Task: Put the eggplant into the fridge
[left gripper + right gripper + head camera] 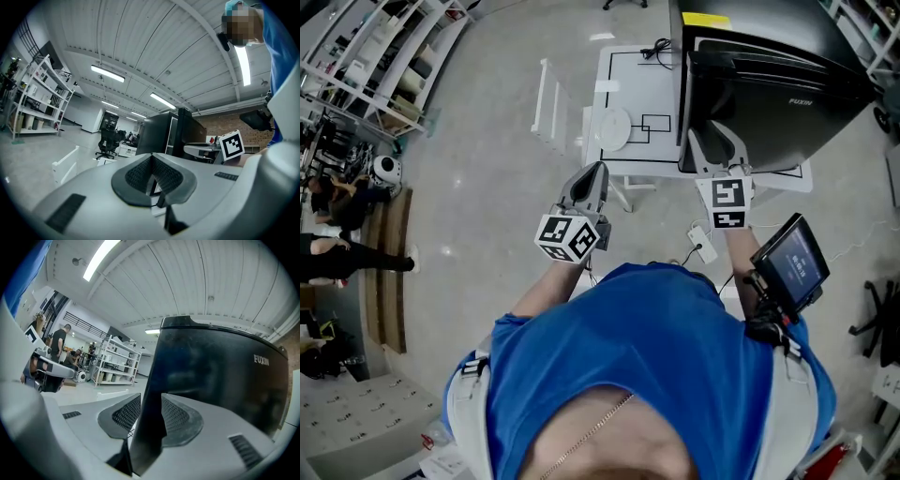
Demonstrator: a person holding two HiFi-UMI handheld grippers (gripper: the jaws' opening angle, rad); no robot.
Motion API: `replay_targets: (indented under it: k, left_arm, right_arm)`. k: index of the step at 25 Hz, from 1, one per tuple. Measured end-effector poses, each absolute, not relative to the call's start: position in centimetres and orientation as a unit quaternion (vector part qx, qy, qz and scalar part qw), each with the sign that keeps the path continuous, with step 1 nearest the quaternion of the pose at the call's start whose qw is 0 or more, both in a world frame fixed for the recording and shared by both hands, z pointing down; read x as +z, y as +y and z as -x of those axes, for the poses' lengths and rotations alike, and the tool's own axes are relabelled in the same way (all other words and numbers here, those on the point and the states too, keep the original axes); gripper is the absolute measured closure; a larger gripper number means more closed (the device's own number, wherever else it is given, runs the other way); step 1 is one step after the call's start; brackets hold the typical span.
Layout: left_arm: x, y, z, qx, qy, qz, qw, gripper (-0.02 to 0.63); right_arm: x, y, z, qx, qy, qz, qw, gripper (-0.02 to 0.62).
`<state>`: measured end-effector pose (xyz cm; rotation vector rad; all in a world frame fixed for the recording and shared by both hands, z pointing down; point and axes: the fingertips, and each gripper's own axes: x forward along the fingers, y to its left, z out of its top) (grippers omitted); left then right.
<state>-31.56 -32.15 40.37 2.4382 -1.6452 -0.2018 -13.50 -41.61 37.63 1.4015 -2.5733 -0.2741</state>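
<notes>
- While the right gripper (146,409) pinches the edge of the fridge door (154,371), the pull should follow the hinge arc, wrist level.
- The left gripper (152,172) is pressed together and empty; no view shows the eggplant.

**Head view:** camera on your head, facing forward and steeply down over your blue shirt (647,356). The left gripper (598,169) and right gripper (715,141) sit close below it. The fridge (769,84) and white table (628,84) lie just ahead of their jaws.

**Left gripper view:** camera rides close behind your left gripper's jaws, facing level along them. The fridge stands ahead, and the right gripper's marker cube (232,144) is off to its right.

**Right gripper view:** camera rides close behind your right gripper's jaws, facing level. The fridge door (154,380) edge stands between them, right at the lens.

**Shared:** the fridge appears in all three views. Each gripper view catches the other gripper.
</notes>
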Motion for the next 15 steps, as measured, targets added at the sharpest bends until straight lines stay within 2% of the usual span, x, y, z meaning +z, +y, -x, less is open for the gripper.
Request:
replay_targets:
  k: [15]
  left_arm:
    - [39.7, -33.2, 33.0, -0.07, -0.578, -0.808, 0.092, 0.598]
  right_arm:
    - [36.6, -45.4, 13.7, -0.093, -0.868, -0.479, 0.089, 0.457]
